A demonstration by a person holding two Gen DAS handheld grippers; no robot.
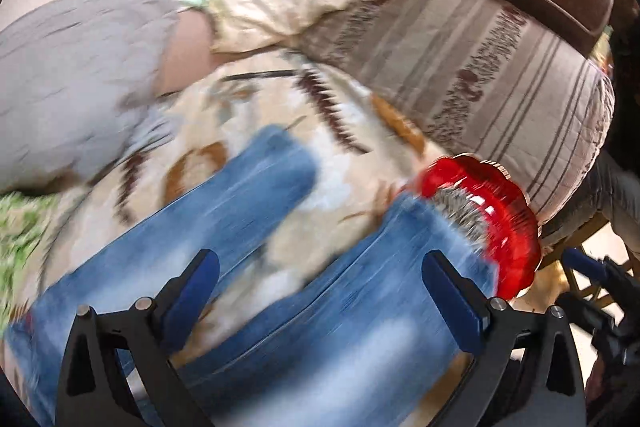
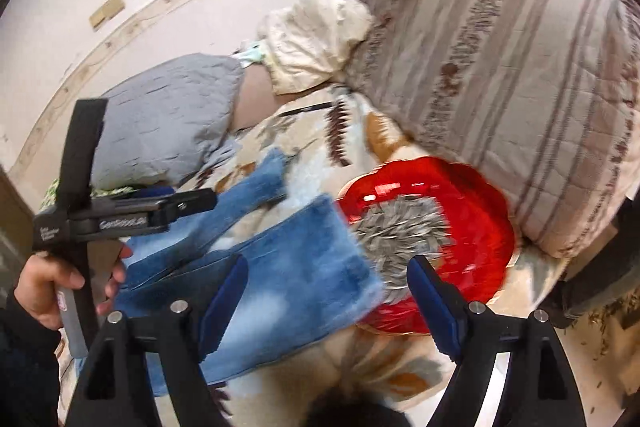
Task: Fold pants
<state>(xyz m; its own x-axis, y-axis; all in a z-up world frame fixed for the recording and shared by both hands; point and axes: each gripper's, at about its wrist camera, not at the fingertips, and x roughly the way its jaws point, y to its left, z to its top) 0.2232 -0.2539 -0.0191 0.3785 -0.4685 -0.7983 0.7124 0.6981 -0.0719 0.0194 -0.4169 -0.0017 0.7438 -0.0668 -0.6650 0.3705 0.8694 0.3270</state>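
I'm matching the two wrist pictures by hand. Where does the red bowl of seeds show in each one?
Left wrist view: the red bowl sits at right of centre, beside the end of the right-hand jeans leg.
Right wrist view: the bowl lies just right of centre, touching the jeans' hem.
Shared landmark: the grey pillow at left.

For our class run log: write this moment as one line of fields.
step: fold pants | jeans: flat on blanket, legs apart | left tongs: open, empty | right tongs: open, empty | red dish: touching a cuff

pants motion-blurred, waist cut off, red bowl blurred
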